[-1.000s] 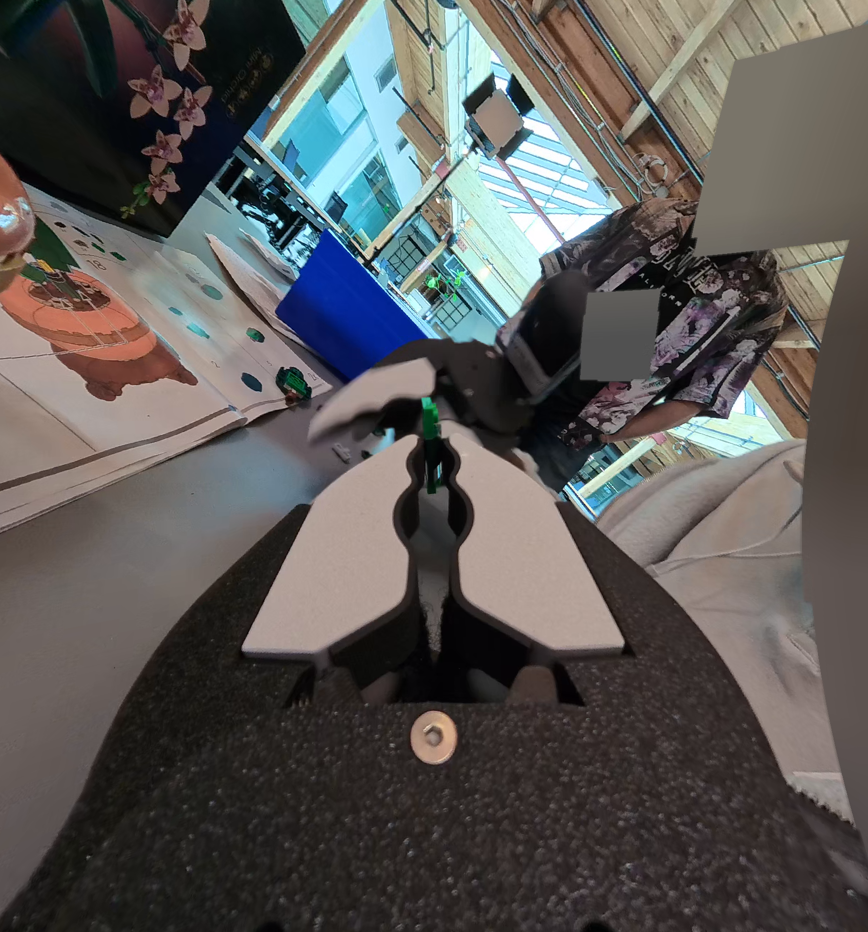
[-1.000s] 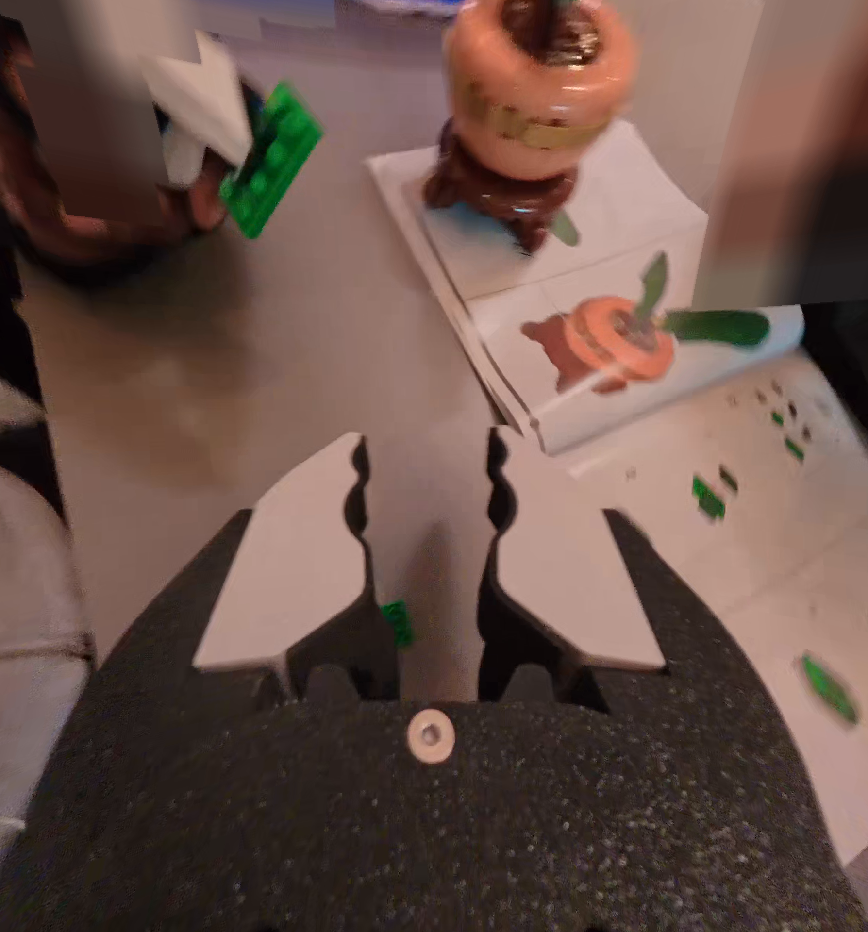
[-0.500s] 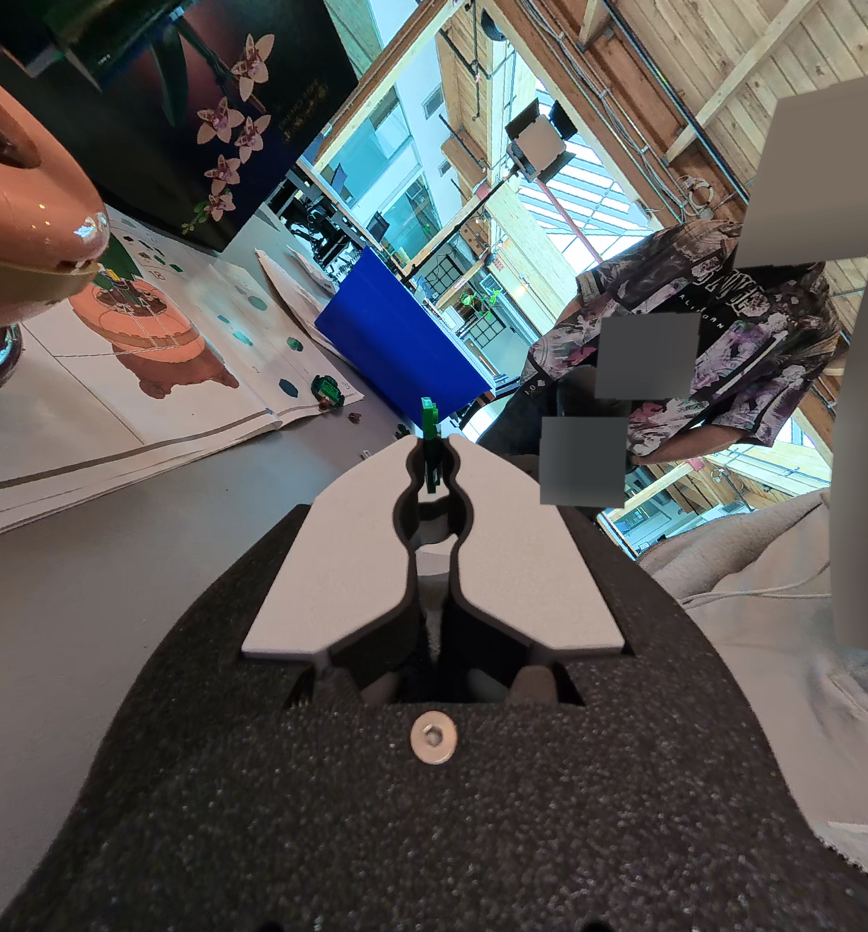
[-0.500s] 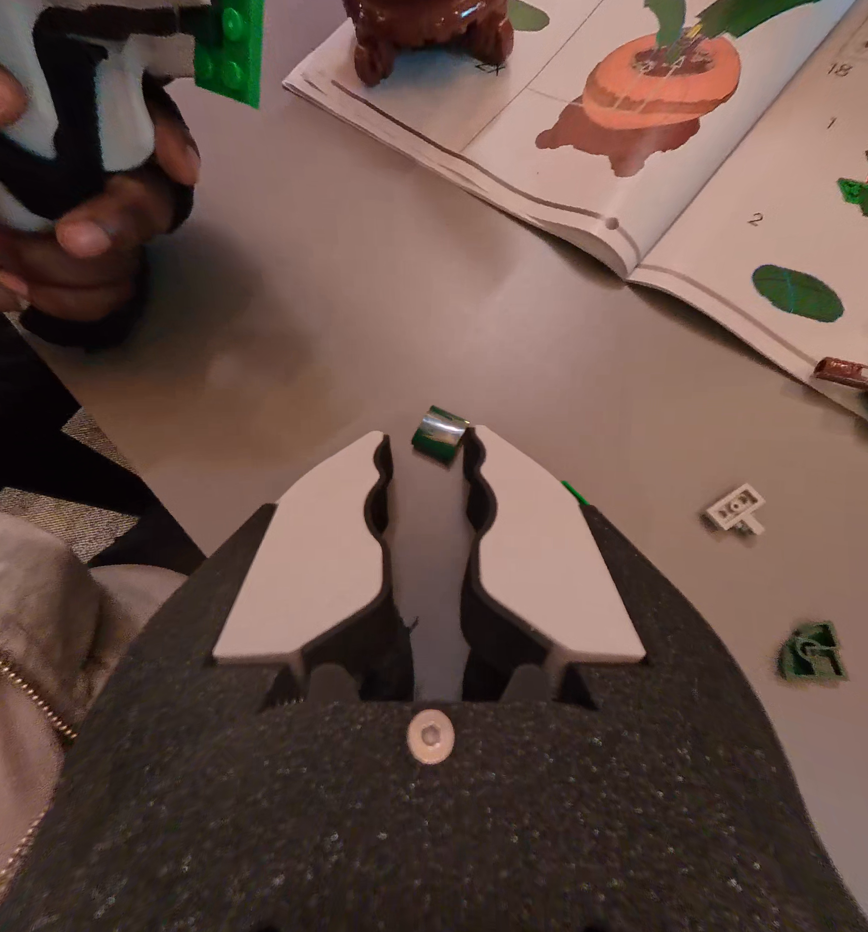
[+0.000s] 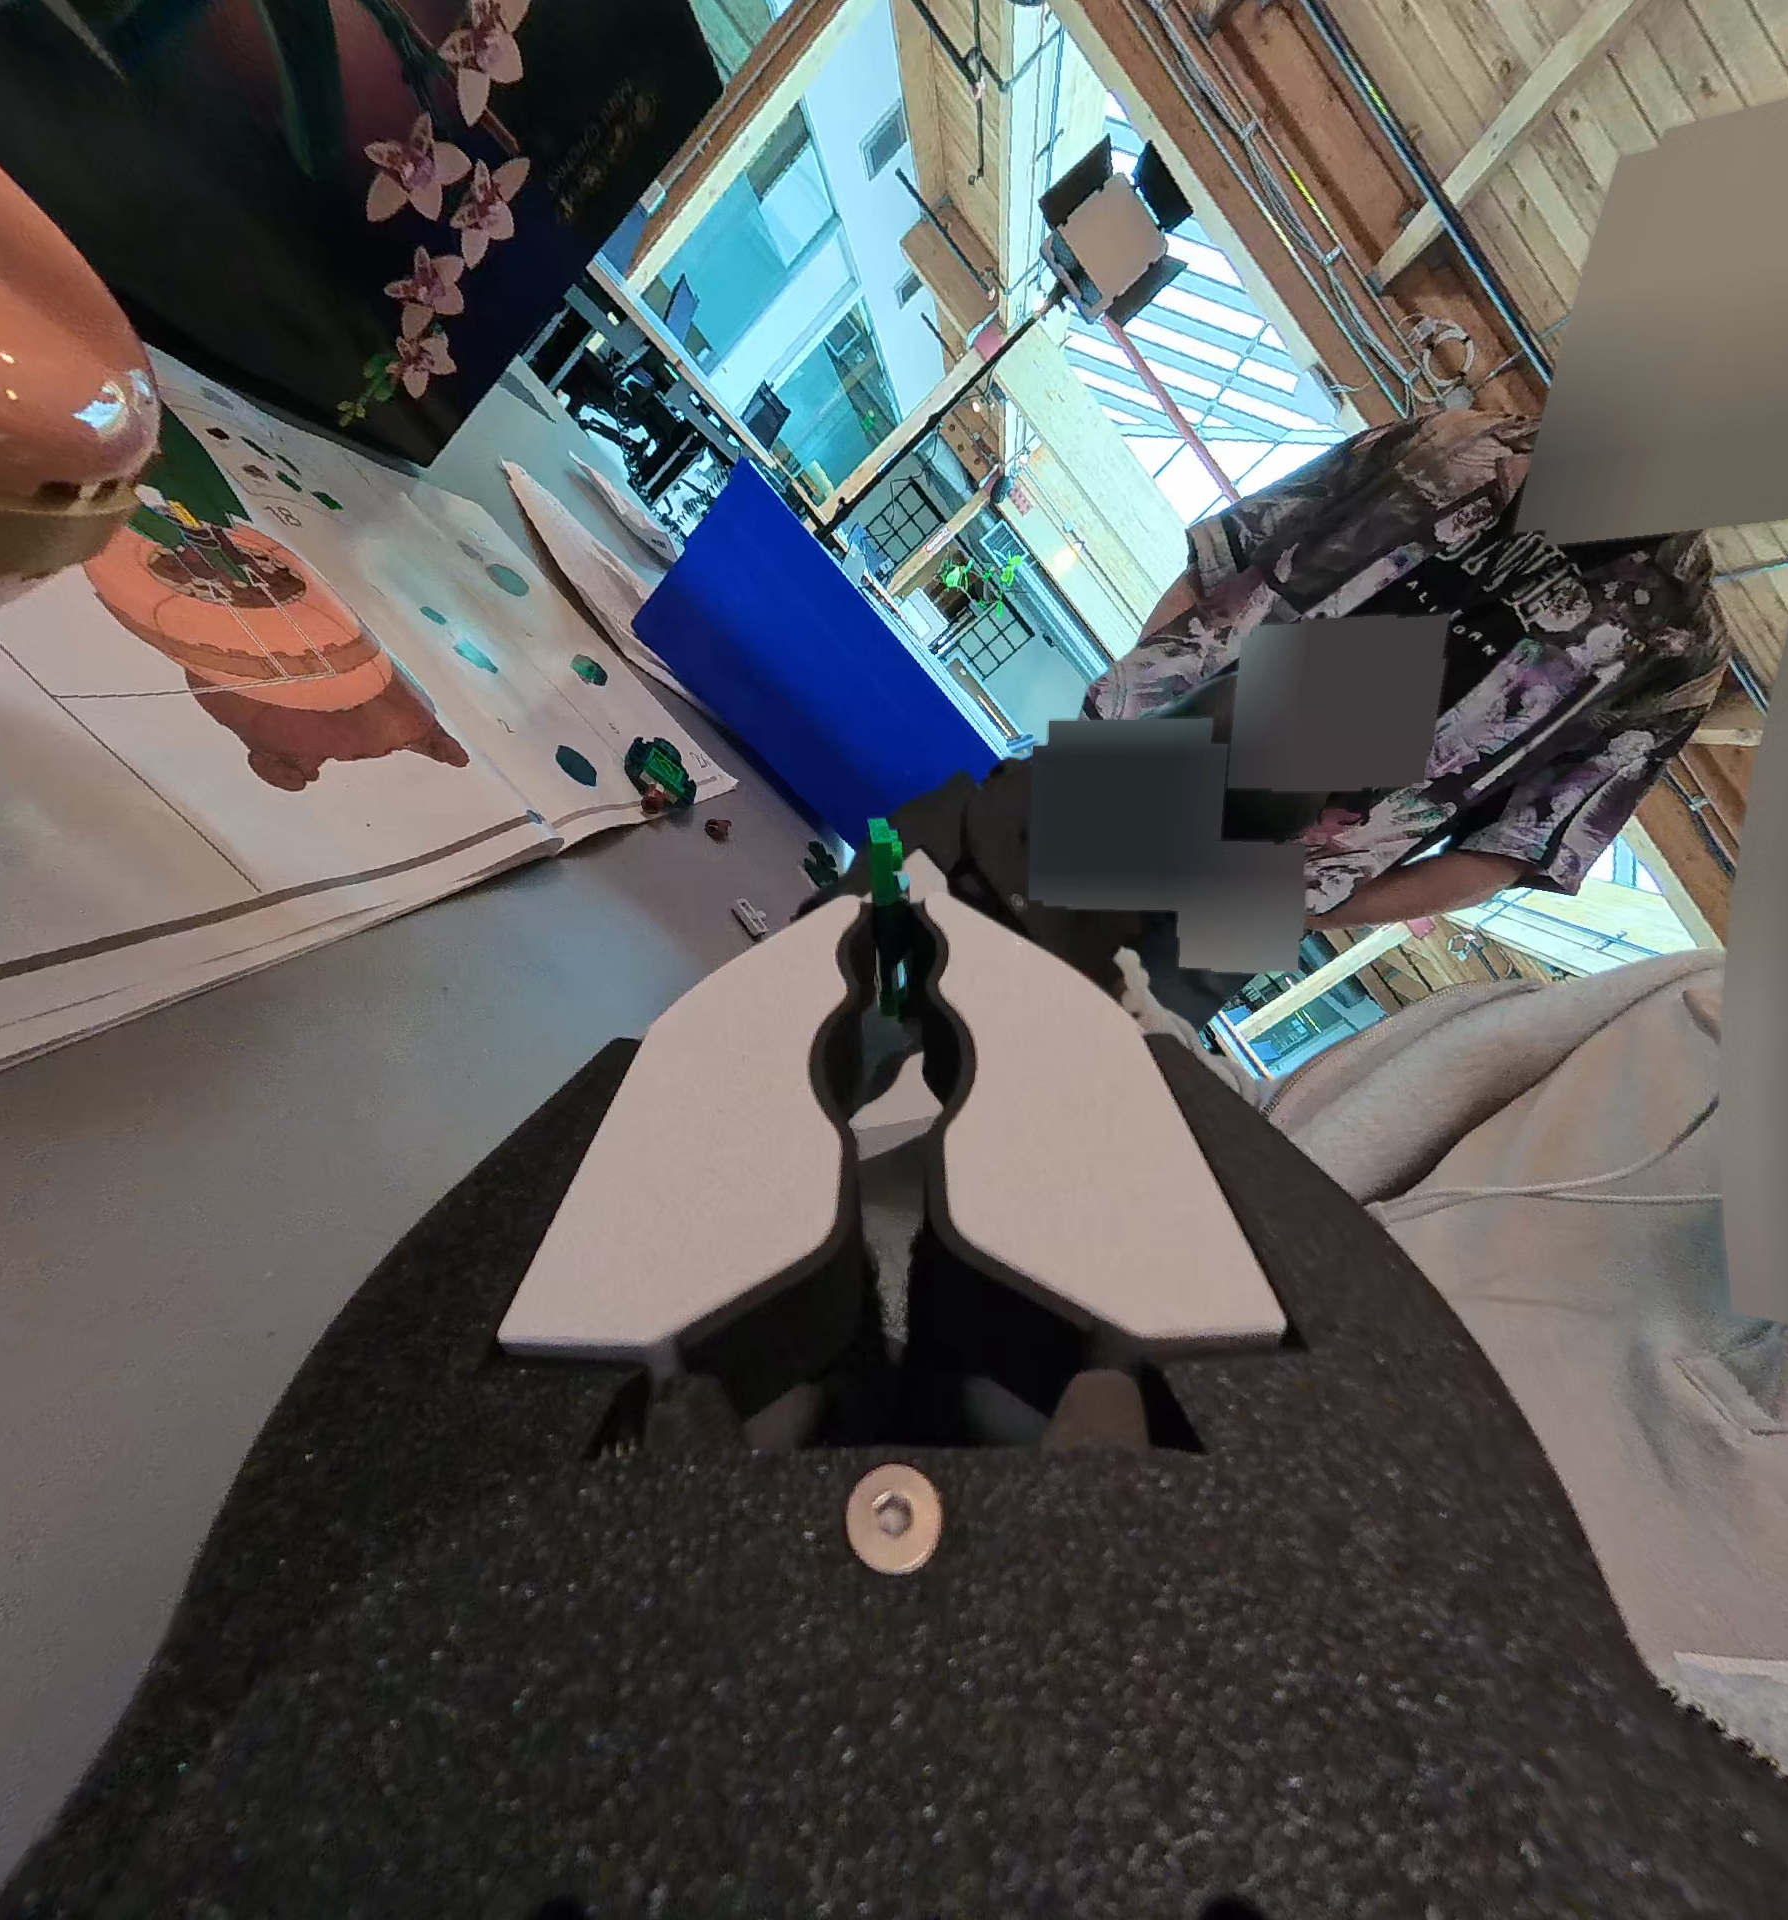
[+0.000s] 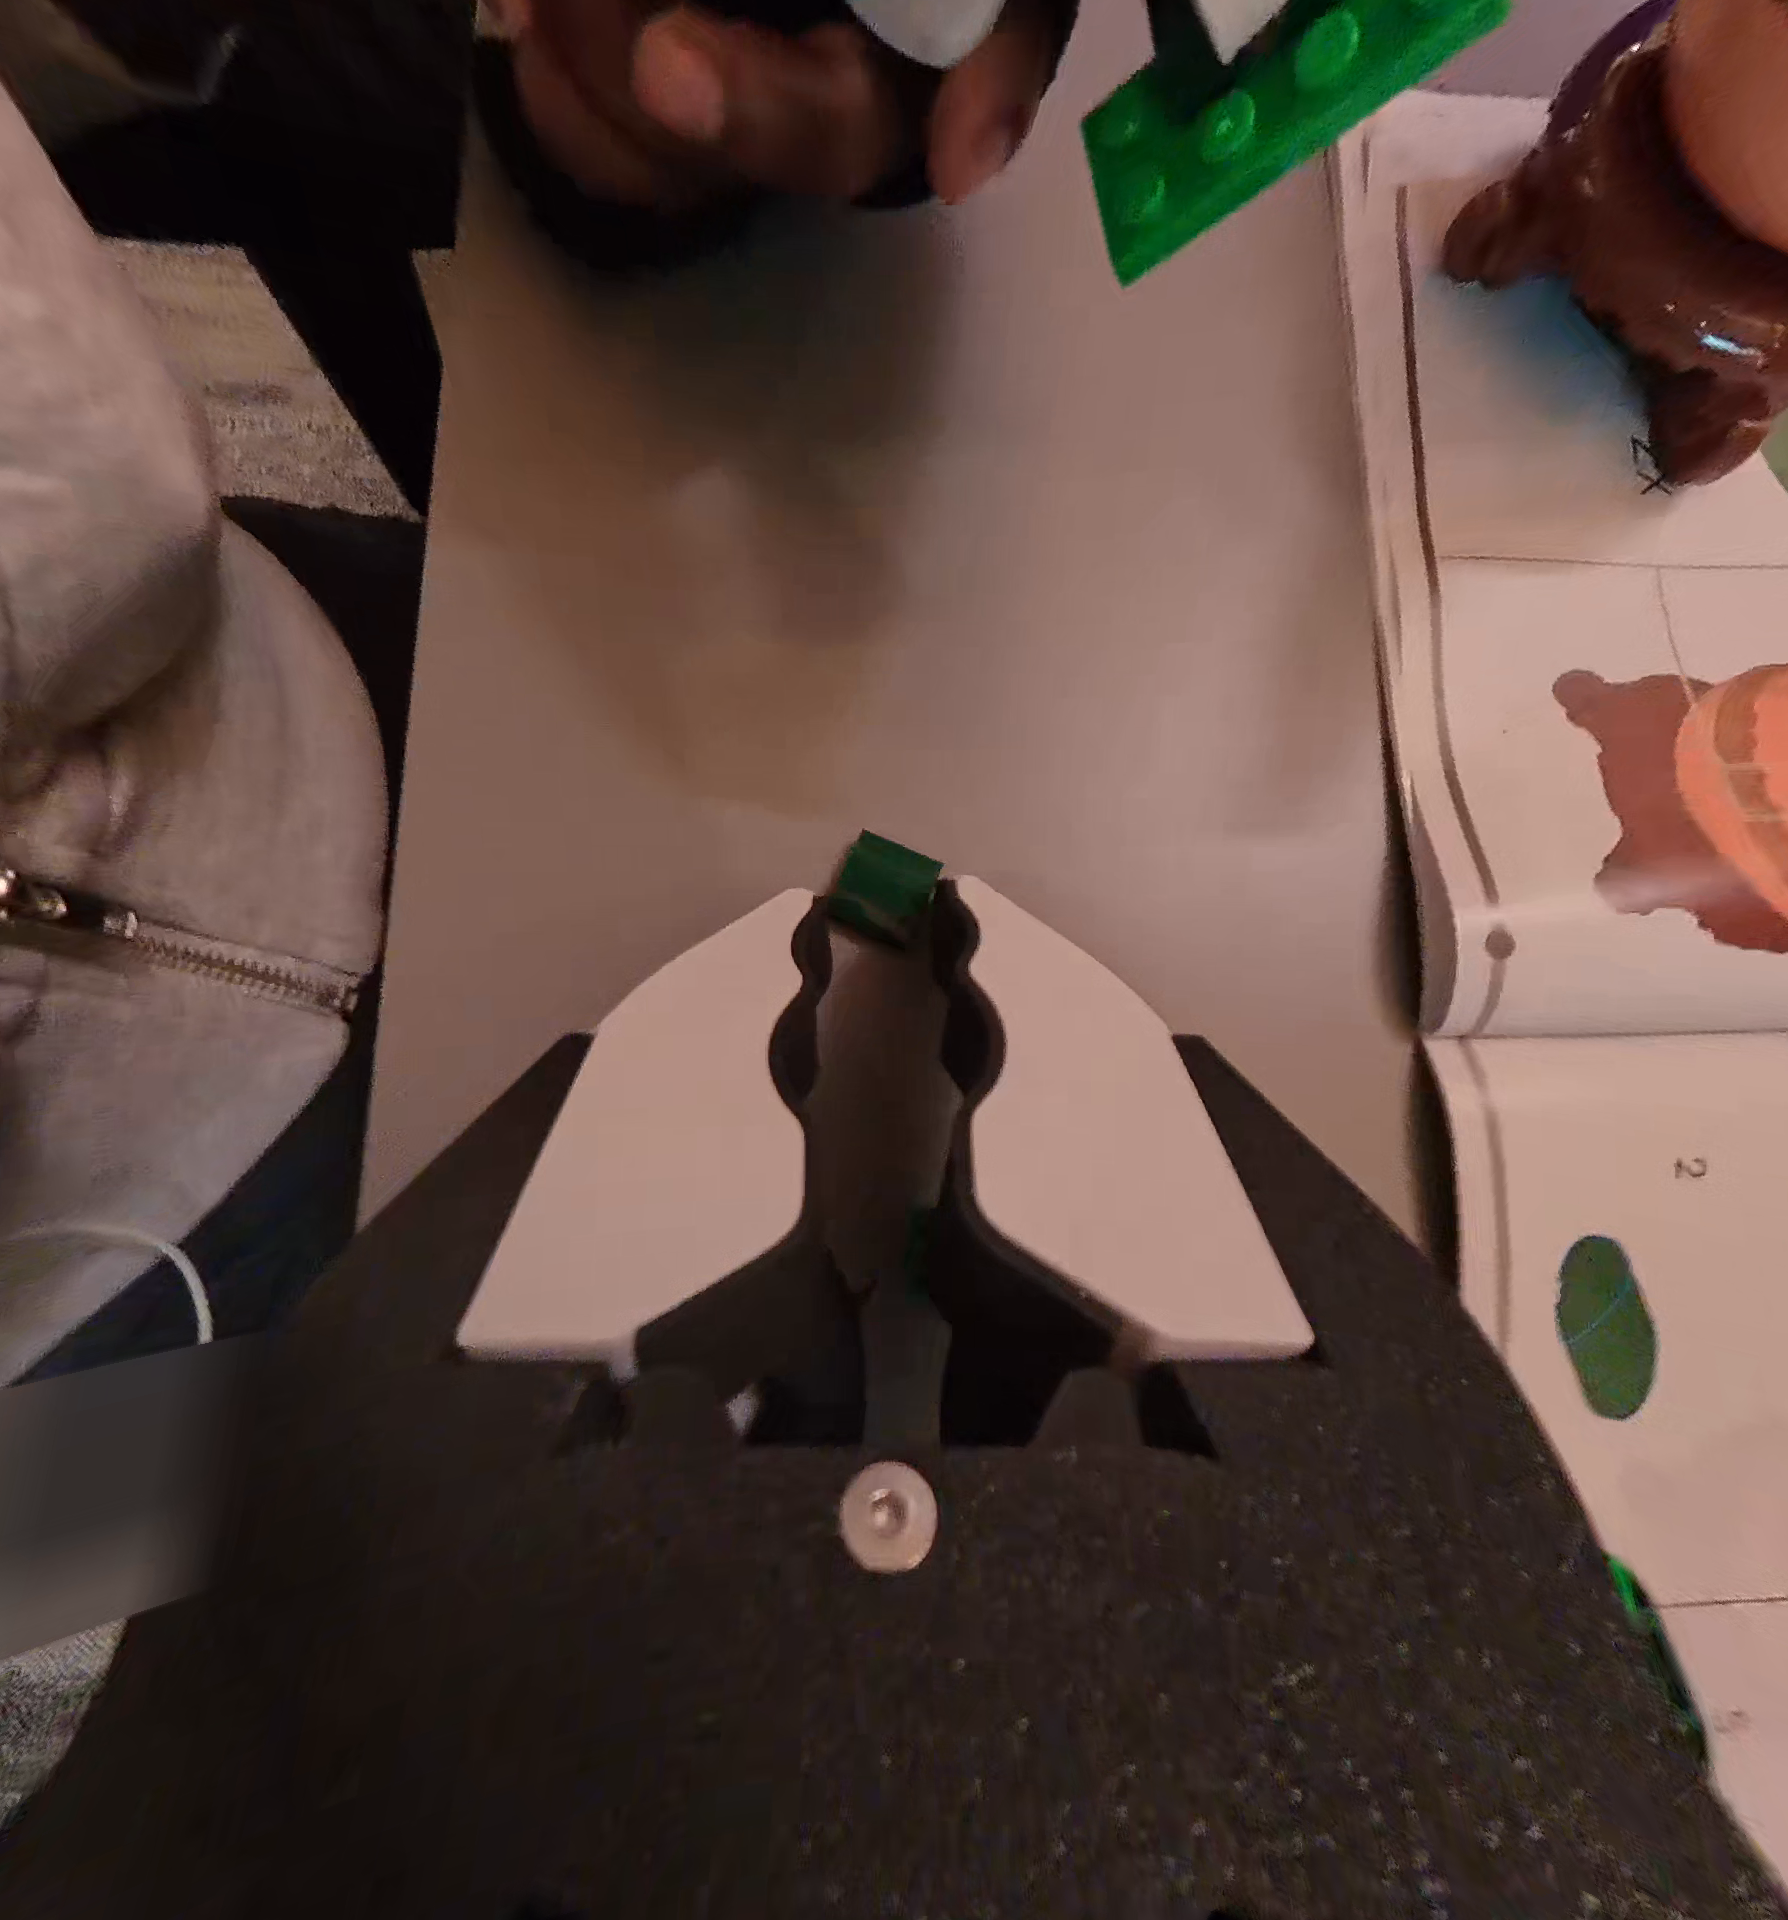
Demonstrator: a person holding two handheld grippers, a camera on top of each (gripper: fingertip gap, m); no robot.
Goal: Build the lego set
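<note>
Grey tabletop scene: right gripper clamped on small dark-green piece at its tips, raised clear for mating; beyond, left gripper pinches green plate edge-on, studs exposed, beside open manual and pot model.

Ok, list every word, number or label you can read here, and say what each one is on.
I won't copy out writing; these things bear it:
instruction booklet: printed step numbers beside the build pictures, legible.
dark orchid box: small pale lettering near its edge, too blurred to read.
patterned shirt on a person: pale lettering across the chest.
</note>
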